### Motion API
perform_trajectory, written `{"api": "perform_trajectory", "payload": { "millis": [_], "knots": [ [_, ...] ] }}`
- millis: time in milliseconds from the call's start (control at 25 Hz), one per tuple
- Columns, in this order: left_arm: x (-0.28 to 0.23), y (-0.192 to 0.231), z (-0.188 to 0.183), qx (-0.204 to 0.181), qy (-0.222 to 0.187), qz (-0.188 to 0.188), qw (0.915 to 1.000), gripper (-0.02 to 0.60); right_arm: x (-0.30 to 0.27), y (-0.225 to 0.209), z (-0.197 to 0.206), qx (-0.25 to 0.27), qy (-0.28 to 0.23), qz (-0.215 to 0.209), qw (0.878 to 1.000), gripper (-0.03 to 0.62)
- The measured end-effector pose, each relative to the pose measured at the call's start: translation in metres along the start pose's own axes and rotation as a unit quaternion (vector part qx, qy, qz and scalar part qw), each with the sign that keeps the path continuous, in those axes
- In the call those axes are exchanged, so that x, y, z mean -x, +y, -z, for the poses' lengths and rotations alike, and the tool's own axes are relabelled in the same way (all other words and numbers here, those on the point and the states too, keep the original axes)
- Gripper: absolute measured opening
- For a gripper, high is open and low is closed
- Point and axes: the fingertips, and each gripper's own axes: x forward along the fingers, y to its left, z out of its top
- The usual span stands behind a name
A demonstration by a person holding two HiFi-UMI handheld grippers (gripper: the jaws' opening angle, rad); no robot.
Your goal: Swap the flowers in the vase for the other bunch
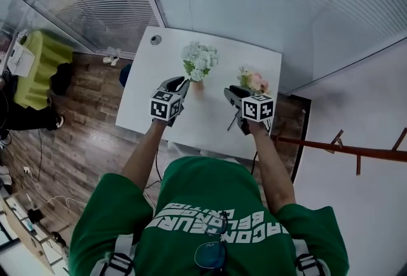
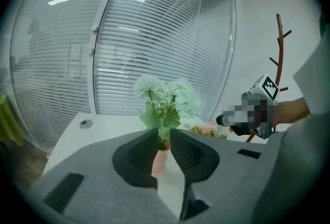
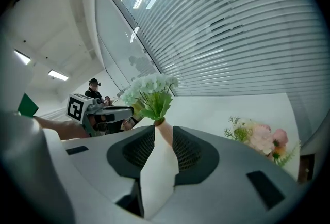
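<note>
The left claw (image 1: 183,81) is released just beside the vase (image 1: 198,85) of white flowers (image 1: 200,60) far on the tabletop (image 1: 159,71), the right claw (image 1: 228,92) is released and empty near the pink bunch (image 1: 253,81) lying right, and the shirt (image 1: 210,195) lettering is unreadable.

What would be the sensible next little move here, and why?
Probably ease the left tool forward until its parted jaws sit around the vase, to steady it. The white flowers are still in it, the pink bunch lies on the table, and both tools are empty, the right tool short of the vase.
</note>
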Motion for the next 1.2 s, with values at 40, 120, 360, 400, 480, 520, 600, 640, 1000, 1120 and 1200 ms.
{"api": "perform_trajectory", "payload": {
  "millis": [40, 120, 360, 400, 480, 520, 600, 640, 1000, 1120, 1200],
  "knots": [
    [0.004, -0.001, -0.002, 0.0, -0.004, -0.001, 1.0, 0.061, 0.003, 0.002, 0.0, 0.003, -0.002, 0.002, 1.0, 0.094],
    [0.012, -0.001, -0.004, -0.002, -0.01, 0.0, 0.9999, 0.061, 0.009, 0.008, -0.003, 0.012, -0.009, 0.012, 1.0, 0.094],
    [0.041, 0.007, -0.006, -0.023, -0.034, 0.003, 0.9991, 0.06, 0.026, 0.03, 0.002, 0.054, -0.036, 0.062, 0.996, 0.091],
    [0.047, 0.009, -0.007, -0.026, -0.038, 0.006, 0.9989, 0.06, 0.029, 0.036, 0.001, 0.058, -0.043, 0.07, 0.995, 0.088],
    [0.061, 0.013, -0.007, -0.029, -0.043, 0.013, 0.9986, 0.055, 0.035, 0.049, 0.0, 0.06, -0.062, 0.09, 0.992, 0.061],
    [0.07, 0.014, -0.006, -0.029, -0.045, 0.016, 0.9984, 0.046, 0.038, 0.056, -0.001, 0.058, -0.073, 0.1, 0.991, 0.049],
    [0.087, 0.017, -0.004, -0.031, -0.05, 0.023, 0.998, 0.032, 0.042, 0.074, -0.001, 0.055, -0.095, 0.115, 0.987, 0.037],
    [0.095, 0.018, -0.002, -0.033, -0.051, 0.027, 0.9978, 0.028, 0.044, 0.083, 0.001, 0.055, -0.103, 0.122, 0.986, 0.034],
    [0.155, 0.017, 0.024, -0.041, -0.059, 0.068, 0.9951, 0.008, 0.048, 0.152, 0.027, 0.051, -0.143, 0.143, 0.978, 0.015],
    [0.173, 0.021, 0.03, -0.046, -0.068, 0.066, 0.9944, 0.008, 0.051, 0.168, 0.032, 0.056, -0.153, 0.151, 0.975, 0.014],
    [0.183, 0.024, 0.035, -0.048, -0.071, 0.063, 0.9943, 0.008, 0.053, 0.177, 0.034, 0.06, -0.157, 0.156, 0.973, 0.014]
  ]
}}
